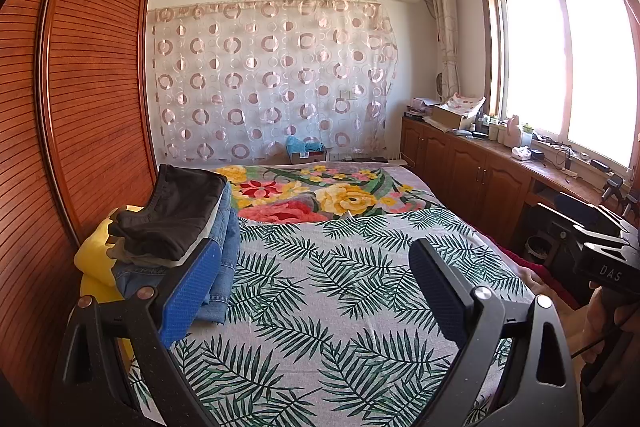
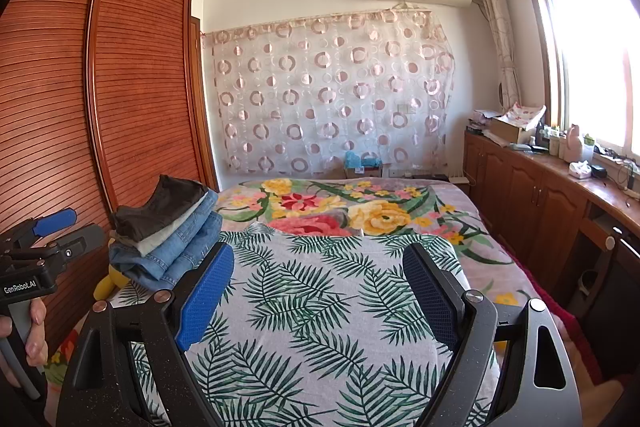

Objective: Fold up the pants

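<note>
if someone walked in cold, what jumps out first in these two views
The bed's palm-leaf print sheet fills the foreground, with a bright floral blanket beyond it toward the circle-patterned sheer curtain. At the bed's left edge, beside the slatted reddish wooden wardrobe, sits a stack of folded pants, dark on top, denim below. Both hand-held grippers, left and right, stand open and empty above the sheet.

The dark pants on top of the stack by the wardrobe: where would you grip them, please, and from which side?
I would probably take the dark pants by the near folded edge that overhangs the jeans, coming in level from the bed's open side with the left gripper; the wardrobe blocks the far side.
</note>
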